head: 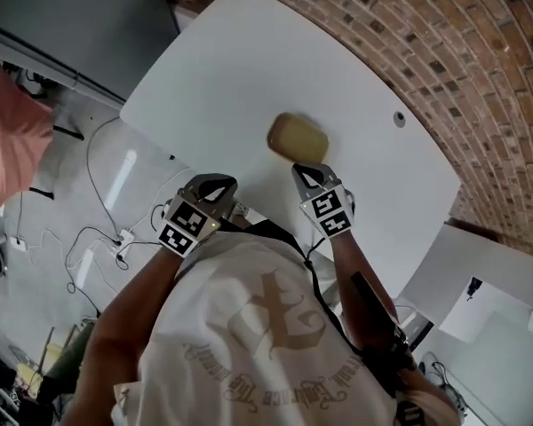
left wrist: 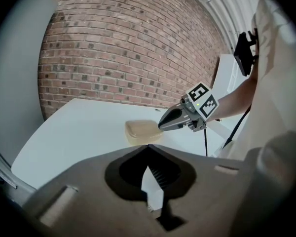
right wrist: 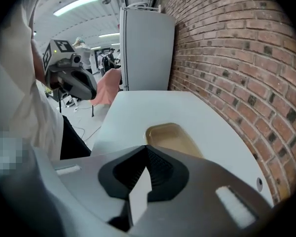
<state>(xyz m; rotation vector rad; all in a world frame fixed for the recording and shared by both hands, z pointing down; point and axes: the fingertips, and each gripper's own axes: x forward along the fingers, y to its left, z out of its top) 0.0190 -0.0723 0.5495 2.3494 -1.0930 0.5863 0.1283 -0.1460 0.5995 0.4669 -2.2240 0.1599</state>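
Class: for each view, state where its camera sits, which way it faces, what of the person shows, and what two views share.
Head view: on the head, facing steeply down at the white table and tan tray; shirt, forearms, left gripper and right gripper show.
Left gripper view: behind its shut jaws, facing the brick wall; the right forearm shows.
Right gripper view: behind its shut jaws, facing along the wall; the shirt shows.
Shared: both gripper views show the tray.
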